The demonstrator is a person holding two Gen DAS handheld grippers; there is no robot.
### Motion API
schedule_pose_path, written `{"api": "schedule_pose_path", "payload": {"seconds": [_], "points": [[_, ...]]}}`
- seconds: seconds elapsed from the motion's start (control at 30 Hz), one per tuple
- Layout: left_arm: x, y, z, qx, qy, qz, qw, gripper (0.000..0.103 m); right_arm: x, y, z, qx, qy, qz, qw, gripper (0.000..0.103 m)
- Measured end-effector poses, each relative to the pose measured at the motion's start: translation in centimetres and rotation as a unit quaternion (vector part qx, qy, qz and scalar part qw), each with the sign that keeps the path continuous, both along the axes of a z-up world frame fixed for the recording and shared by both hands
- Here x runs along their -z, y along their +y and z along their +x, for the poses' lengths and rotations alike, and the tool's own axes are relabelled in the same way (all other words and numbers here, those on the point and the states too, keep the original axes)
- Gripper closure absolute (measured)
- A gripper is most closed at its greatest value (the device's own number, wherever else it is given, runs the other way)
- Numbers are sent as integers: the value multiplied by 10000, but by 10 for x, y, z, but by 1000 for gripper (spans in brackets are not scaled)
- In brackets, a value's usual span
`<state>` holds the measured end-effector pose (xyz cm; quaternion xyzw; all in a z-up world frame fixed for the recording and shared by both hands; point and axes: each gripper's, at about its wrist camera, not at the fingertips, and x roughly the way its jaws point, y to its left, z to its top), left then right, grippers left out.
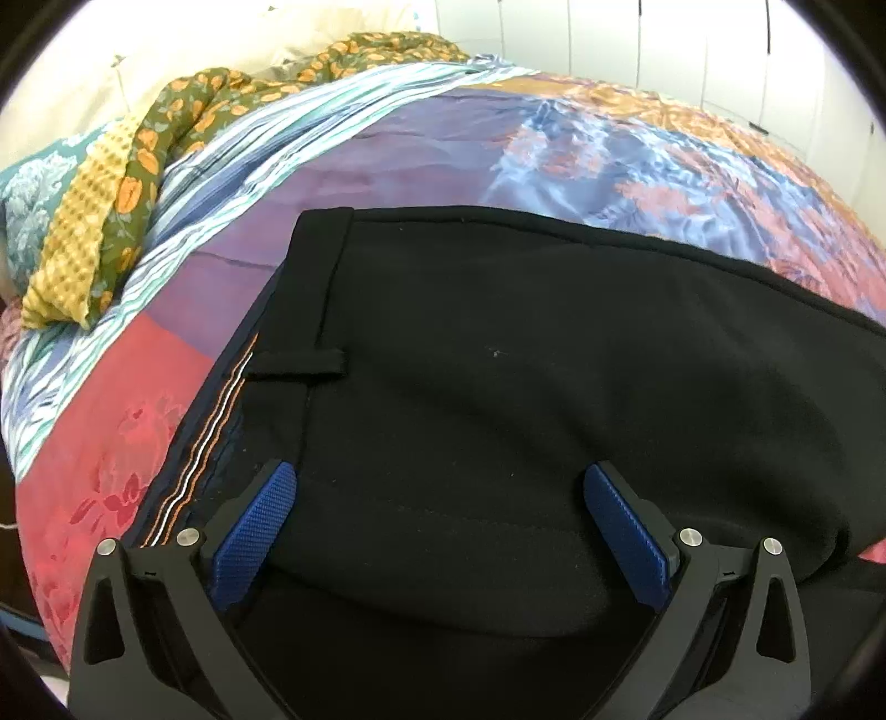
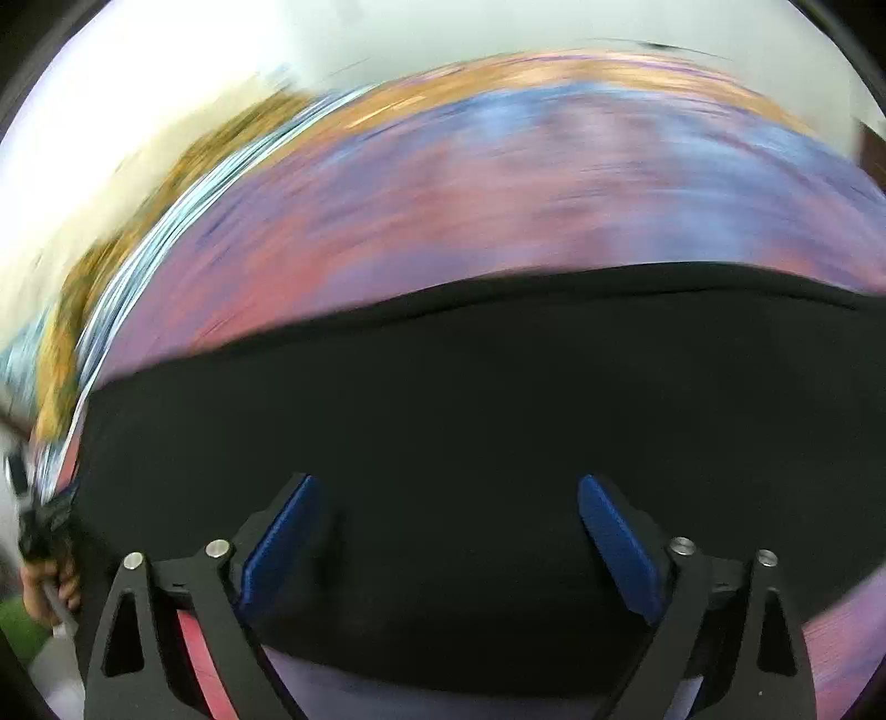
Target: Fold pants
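Observation:
Black pants lie flat on a patterned bedspread. The waistband with a belt loop and orange and white inner stitching is at the left in the left wrist view. My left gripper is open just above the pants near the waistband, its blue pads wide apart and empty. In the right wrist view, which is motion-blurred, the pants fill the lower half. My right gripper is open over them, holding nothing.
A green and orange floral cloth and a yellow waffle cloth lie bunched along the bed's far left edge. White cupboard doors stand behind the bed. A hand with the other gripper shows at the left of the right wrist view.

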<state>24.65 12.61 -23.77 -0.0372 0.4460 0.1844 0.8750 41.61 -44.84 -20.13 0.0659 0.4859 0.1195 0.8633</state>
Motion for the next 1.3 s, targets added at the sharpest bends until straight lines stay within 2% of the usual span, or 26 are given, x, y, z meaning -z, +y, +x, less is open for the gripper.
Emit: {"api": "schedule_pose_path", "payload": {"seconds": [0.07, 0.13, 0.2, 0.23, 0.3, 0.4, 0.47, 0.5, 0.57, 0.6, 0.63, 0.77, 0.87, 0.9, 0.97, 1.03, 1.1, 1.17, 1.2, 1.27, 1.3], "points": [[1, -1, 2, -3, 19, 80, 10000, 0, -6, -69, 3, 777, -19, -475, 9958, 11], [2, -3, 2, 2, 10, 115, 9999, 0, -8, -139, 0, 1599, 152, -948, 9825, 11], [3, -3, 2, 9, 8, 131, 9999, 0, -13, -186, -8, 2044, 215, -837, 9751, 17], [4, -3, 2, 7, -5, 132, 9999, 0, -18, -203, -11, 2406, 253, -1094, 9641, 17], [5, -3, 2, 3, -13, 155, 9999, 0, -23, -220, -12, 2417, 192, -830, 9666, 17], [5, -5, 3, 2, -5, 194, 9998, 1, -26, -214, -2, 2132, 149, -896, 9728, 17], [6, -5, 3, 1, -2, 203, 9998, 1, -21, -205, 12, 1885, 218, -1006, 9767, 23], [6, -5, 3, 2, 0, 208, 9998, 1, -20, -198, 19, 1779, 309, -1037, 9781, 33], [6, -4, 4, 0, 11, 222, 9998, 1, -16, -195, 22, 1670, 385, -1095, 9791, 61], [7, -4, 4, 0, 18, 231, 9997, 1, -22, -192, 17, 1692, 290, -1322, 9763, 81], [7, -5, 5, 0, 22, 244, 9997, 1, -27, -192, 13, 1653, 192, -1365, 9766, 94], [8, -5, 5, -1, 37, 282, 9996, 1, -60, -172, -35, 1193, -376, -1531, 9803, 95], [7, -5, 5, 3, 61, 310, 9995, 1, -84, -157, -103, 874, -745, -1578, 9808, 96], [7, -5, 6, 5, 72, 321, 9995, 1, -90, -153, -137, 845, -845, -1563, 9805, 96], [7, -6, 6, 6, 91, 345, 9994, 1, -88, -152, -189, 971, -829, -1442, 9813, 99], [6, -7, 7, 5, 127, 371, 9992, 1, -74, -155, -226, 1215, -551, -1405, 9811, 100], [6, -7, 8, 2, 195, 368, 9991, 1, -56, -162, -256, 1604, -153, -1570, 9744, 100], [3, -6, 10, -5, 310, 355, 9989, 1, -49, -171, -279, 2053, 171, -1503, 9670, 95], [0, -7, 11, 4, 412, 340, 9986, 1, -58, -174, -288, 2299, 115, -1539, 9609, 88], [-12, -10, 5, 38, 485, 236, 9985, 1, -84, -171, -310, 2736, -350, -1396, 9510, 56], [-22, -14, -5, 105, 369, 88, 9992, 1, -99, -160, -319, 2798, -628, -1336, 9486, 27]]}}
